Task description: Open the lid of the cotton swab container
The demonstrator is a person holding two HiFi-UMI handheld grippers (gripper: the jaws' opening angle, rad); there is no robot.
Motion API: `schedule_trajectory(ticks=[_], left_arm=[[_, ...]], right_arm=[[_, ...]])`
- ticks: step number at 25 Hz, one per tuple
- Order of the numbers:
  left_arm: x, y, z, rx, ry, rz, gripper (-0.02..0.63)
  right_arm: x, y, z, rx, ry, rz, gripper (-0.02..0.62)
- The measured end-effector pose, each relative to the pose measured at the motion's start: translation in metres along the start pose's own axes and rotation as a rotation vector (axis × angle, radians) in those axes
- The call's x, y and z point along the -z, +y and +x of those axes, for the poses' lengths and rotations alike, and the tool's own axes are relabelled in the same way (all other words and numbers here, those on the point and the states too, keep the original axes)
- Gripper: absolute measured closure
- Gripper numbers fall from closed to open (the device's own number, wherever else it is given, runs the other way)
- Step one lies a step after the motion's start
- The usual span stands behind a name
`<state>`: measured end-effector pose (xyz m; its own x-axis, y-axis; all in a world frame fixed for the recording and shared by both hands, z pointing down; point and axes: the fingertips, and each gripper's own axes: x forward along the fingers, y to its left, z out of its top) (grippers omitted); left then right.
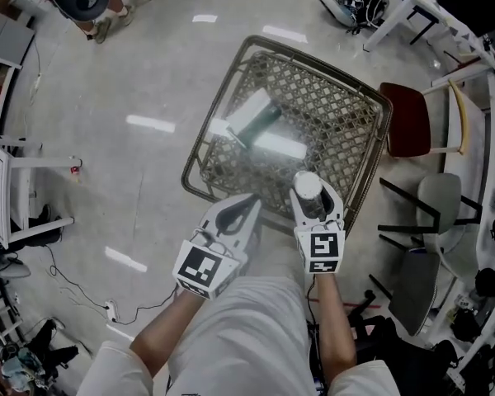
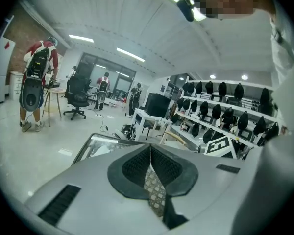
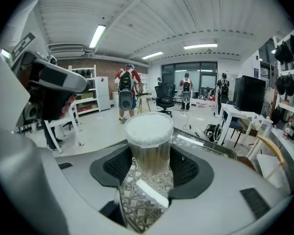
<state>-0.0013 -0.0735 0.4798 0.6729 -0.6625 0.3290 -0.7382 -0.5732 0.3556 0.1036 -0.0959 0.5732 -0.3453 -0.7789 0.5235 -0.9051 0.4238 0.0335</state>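
Observation:
The cotton swab container [image 3: 148,148] is a clear round tub of swabs with a white lid [image 3: 148,128] on top. It stands upright between the pads of my right gripper [image 3: 149,169], which is shut on its sides and holds it above the table. In the head view the container [image 1: 308,188] shows in my right gripper [image 1: 314,196] over the table's near edge. My left gripper [image 1: 246,205] is beside it to the left, apart from the container. Its jaws are shut with nothing between them, as the left gripper view [image 2: 150,168] shows.
A glass-topped wicker table [image 1: 371,106] lies below, with a white and dark oblong thing [image 1: 256,115] on it. A red-seated chair [image 1: 408,120] and a grey chair [image 1: 437,200] stand to the right. A person [image 3: 126,89] with a backpack stands farther off by a stool.

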Motion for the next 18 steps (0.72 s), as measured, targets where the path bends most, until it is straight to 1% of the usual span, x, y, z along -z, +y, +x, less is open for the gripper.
schedule_trajectory(ticks=[4, 10, 14, 18], left_arm=[[-0.022, -0.013, -0.013, 0.016, -0.03, 0.01, 0.598], [-0.049, -0.032, -0.035, 0.045, -0.084, 0.022, 0.598], [-0.063, -0.044, -0.043, 0.063, -0.11, 0.038, 0.598], [-0.071, -0.05, -0.054, 0.089, -0.104, 0.056, 0.598]], right_arm=[[-0.026, 0.013, -0.026, -0.034, -0.008, -0.015, 0.362], [-0.064, 0.03, -0.067, -0.043, -0.028, -0.02, 0.364], [-0.076, 0.032, -0.089, -0.031, -0.024, -0.013, 0.363], [-0.08, 0.036, -0.096, -0.025, -0.012, -0.017, 0.364]])
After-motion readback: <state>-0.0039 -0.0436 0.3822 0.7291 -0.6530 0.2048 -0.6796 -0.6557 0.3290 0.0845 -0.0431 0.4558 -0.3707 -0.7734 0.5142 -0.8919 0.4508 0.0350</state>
